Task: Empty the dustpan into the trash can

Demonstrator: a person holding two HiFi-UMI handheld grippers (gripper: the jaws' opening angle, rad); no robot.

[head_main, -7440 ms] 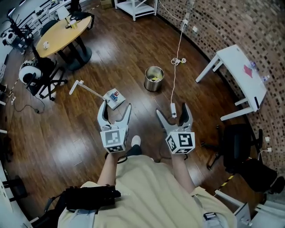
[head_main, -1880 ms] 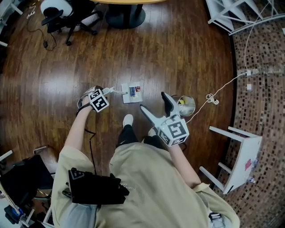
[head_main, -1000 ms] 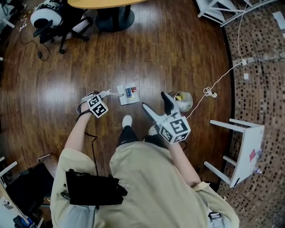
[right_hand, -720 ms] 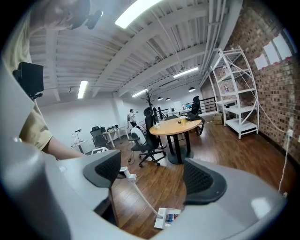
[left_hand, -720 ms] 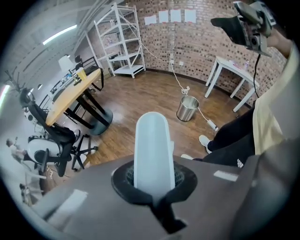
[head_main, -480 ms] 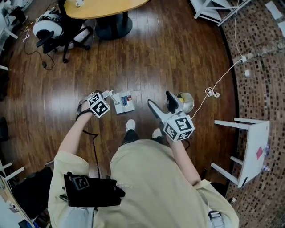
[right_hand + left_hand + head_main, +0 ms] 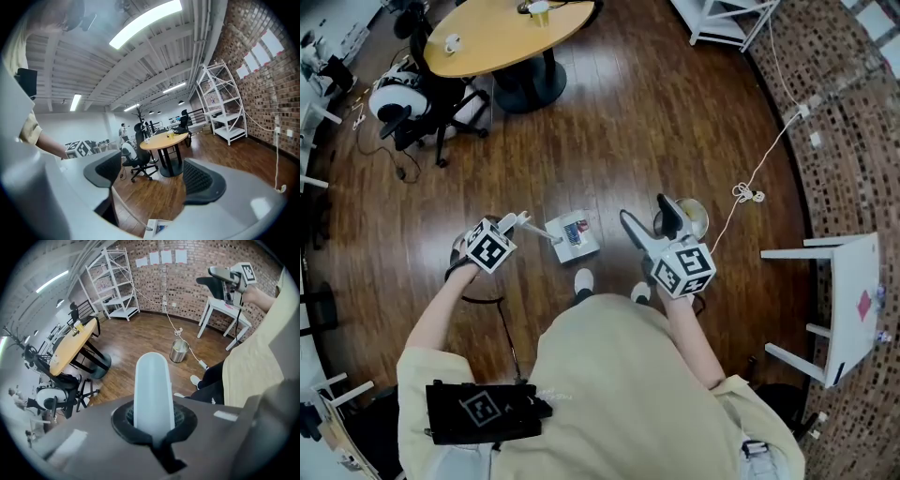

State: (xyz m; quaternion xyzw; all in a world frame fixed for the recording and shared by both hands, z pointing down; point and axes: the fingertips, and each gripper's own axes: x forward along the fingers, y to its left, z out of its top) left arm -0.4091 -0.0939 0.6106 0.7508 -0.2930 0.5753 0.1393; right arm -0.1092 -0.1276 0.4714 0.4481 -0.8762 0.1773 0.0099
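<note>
Across the head view, dark wooden floor [image 7: 694, 103] fills most of the frame.

- Trash can [image 7: 692, 217]: small round metal can, just right of centre, partly hidden behind the right gripper [image 7: 645, 211]. Also in the left gripper view, centre of frame [image 7: 178, 351].
- Dustpan [image 7: 578, 236]: white, at centre, just above the person's shoes. Coloured scraps lie in it. It sits left of the can, near but not over it. Whether it is clear of the floor, I cannot tell.
- Right gripper: jaws narrowly apart and just been closing. The right gripper view shows only air between the pads [image 7: 201, 180]; the dustpan peeks in at the bottom edge [image 7: 157, 228].
- Left gripper [image 7: 511, 225]: jaws clamped together on the dustpan's long white handle [image 7: 151, 390], whose rounded end stands up between them.

Step in hand (judgement): carrying the loaded dustpan toward the can; emptying not yet begun.

Next move calls for bringing the pan rightward until its lip is over the can's mouth, keeping it level so the scraps stay in. Then tip by the handle. The right gripper must clear the can, or steady the pan.
</note>
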